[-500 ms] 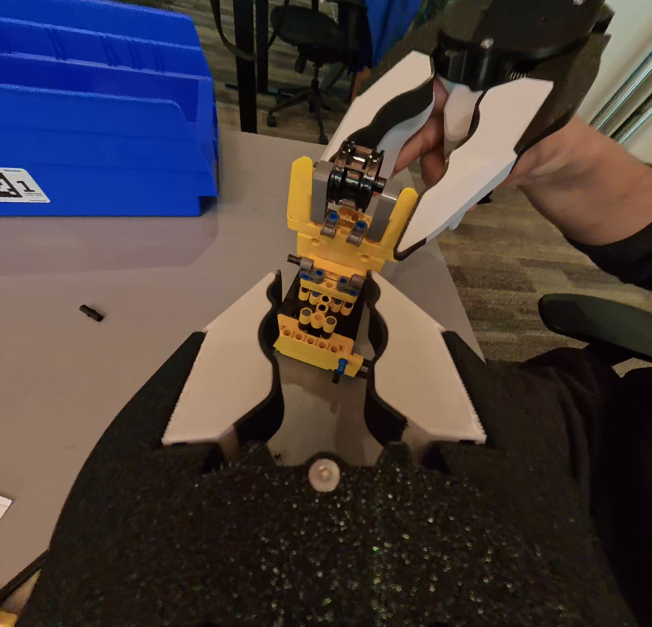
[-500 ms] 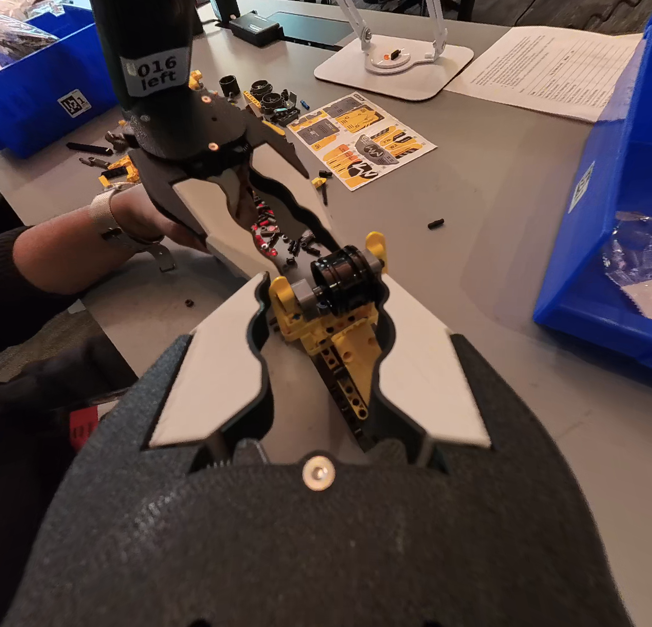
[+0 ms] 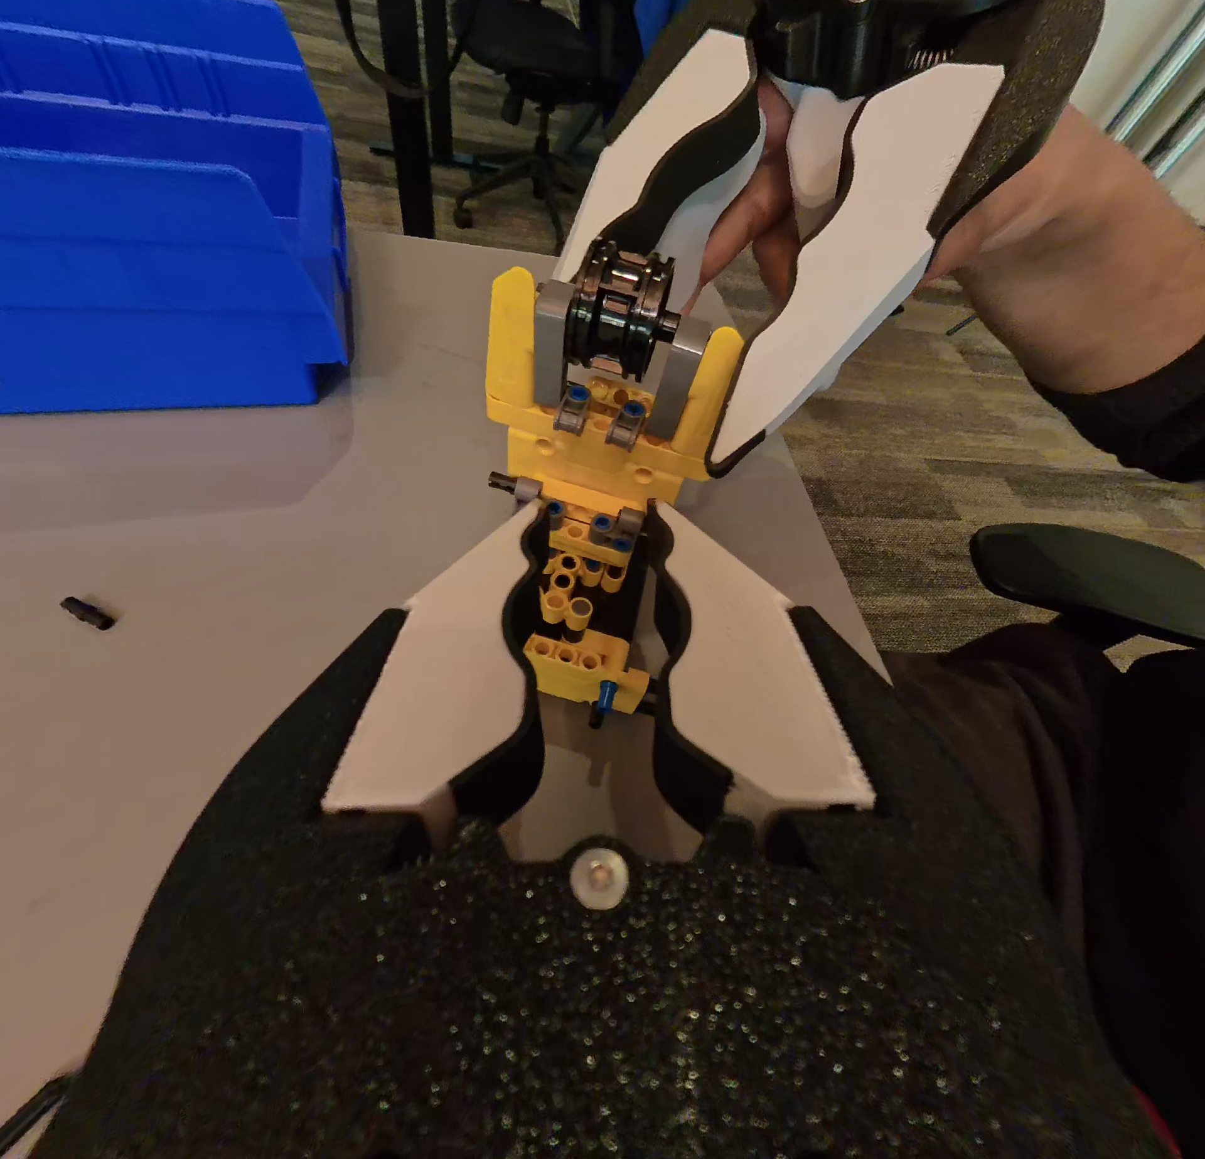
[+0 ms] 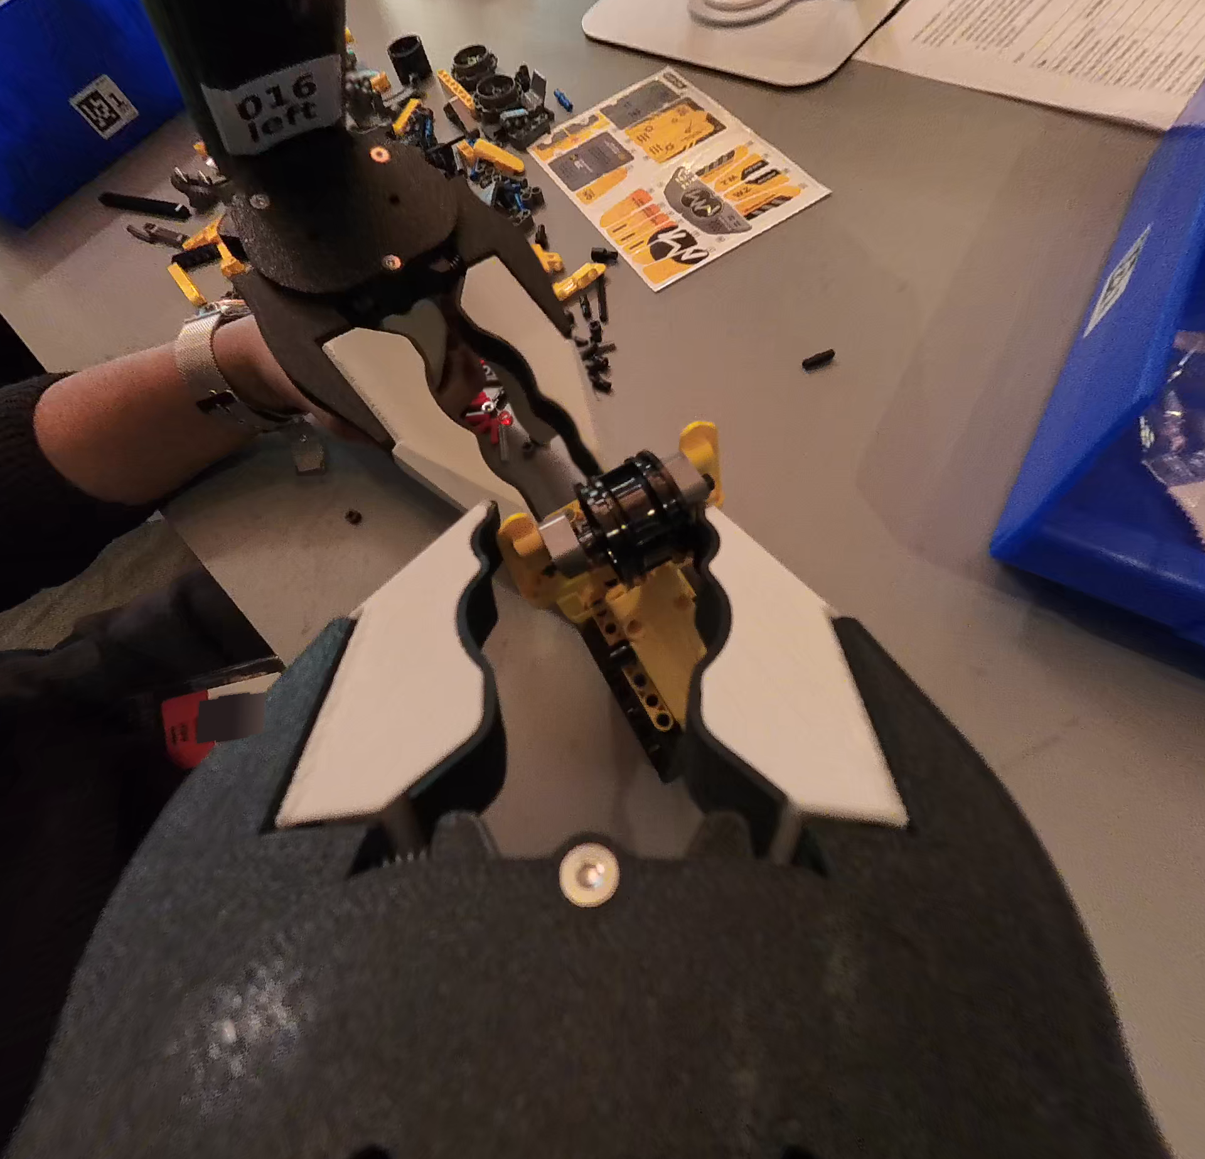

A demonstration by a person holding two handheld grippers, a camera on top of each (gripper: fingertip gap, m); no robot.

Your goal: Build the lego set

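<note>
Above the grey bench (image 3: pixel 195 606), the yellow brick model (image 3: pixel 587 449) lies lengthwise out of the left claw (image 3: pixel 596 508), which is clamped on its rear; the right claw (image 4: pixel 603 521), part-open, brackets its black wheel (image 4: pixel 636 521) without gripping.

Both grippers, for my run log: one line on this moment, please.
left gripper: shut on yellow model | right gripper: open, straddling black wheel | grey table: loose parts, sticker sheet
</note>
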